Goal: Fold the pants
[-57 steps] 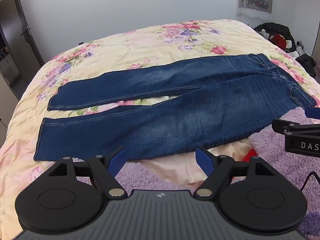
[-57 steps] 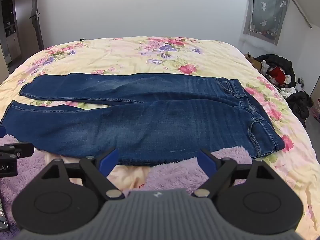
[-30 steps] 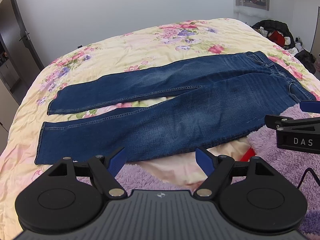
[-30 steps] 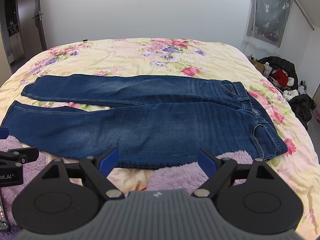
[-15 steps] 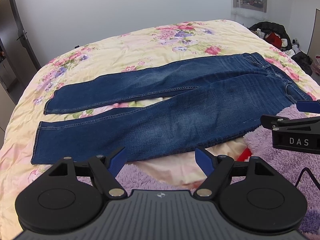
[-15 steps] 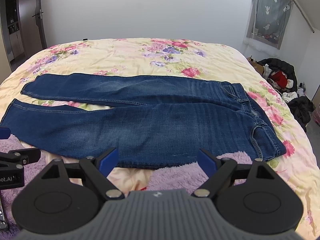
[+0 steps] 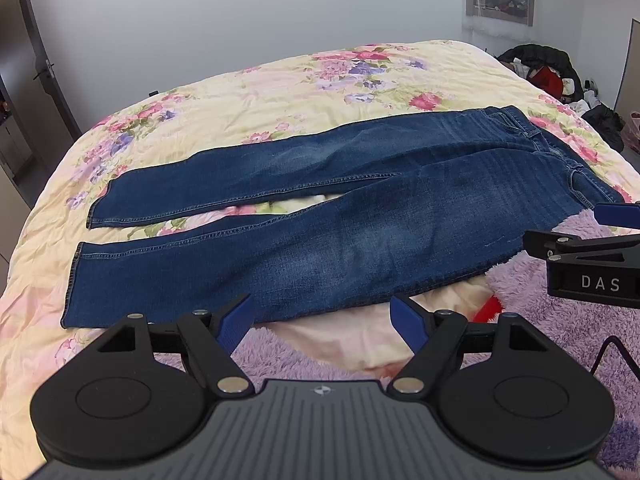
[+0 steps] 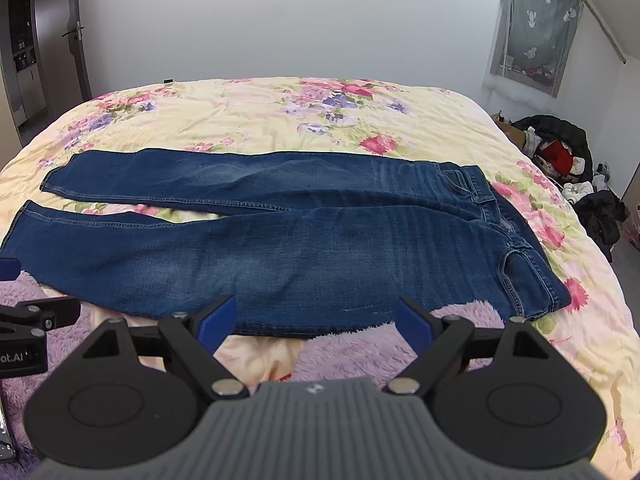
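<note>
Dark blue jeans (image 7: 340, 208) (image 8: 304, 240) lie flat across a floral bedspread, legs spread toward the left, waistband (image 8: 516, 240) at the right. My left gripper (image 7: 322, 320) hovers open just short of the near leg's lower edge, holding nothing. My right gripper (image 8: 316, 318) is open too, at the near edge of the seat and thigh area, holding nothing. In the left wrist view the right gripper's side (image 7: 588, 264) shows at the right edge. In the right wrist view part of the left gripper (image 8: 28, 328) shows at the left edge.
A purple fluffy blanket (image 7: 560, 340) (image 8: 360, 344) covers the near edge of the bed (image 7: 280, 92), partly under the jeans. A pile of dark and red clothes (image 8: 560, 156) lies on the floor at the right. A door (image 8: 76, 32) stands at the back left.
Both views have shifted slightly; the jeans lie as before. Both grippers stay open and hold nothing.
</note>
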Tool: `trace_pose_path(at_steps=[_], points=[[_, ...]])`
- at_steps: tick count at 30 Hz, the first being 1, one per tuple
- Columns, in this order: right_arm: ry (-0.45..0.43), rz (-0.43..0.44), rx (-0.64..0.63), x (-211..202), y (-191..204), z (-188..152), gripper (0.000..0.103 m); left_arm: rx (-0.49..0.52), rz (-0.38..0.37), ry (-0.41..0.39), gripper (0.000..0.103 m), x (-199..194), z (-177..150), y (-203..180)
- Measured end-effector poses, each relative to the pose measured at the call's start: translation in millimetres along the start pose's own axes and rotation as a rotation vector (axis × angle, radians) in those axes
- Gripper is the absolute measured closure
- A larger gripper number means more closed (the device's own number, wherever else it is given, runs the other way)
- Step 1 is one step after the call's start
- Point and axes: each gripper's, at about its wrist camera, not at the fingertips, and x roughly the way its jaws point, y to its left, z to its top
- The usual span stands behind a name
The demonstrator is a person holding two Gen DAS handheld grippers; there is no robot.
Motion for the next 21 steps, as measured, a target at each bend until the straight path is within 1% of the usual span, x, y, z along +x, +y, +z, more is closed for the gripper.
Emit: trace_pose_path(at_steps=[21], points=[[0.004, 0.0, 0.002, -1.3, 0.9, 0.1, 0.021, -0.001, 0.0, 0.001, 0.012, 0.1, 0.4, -1.6]])
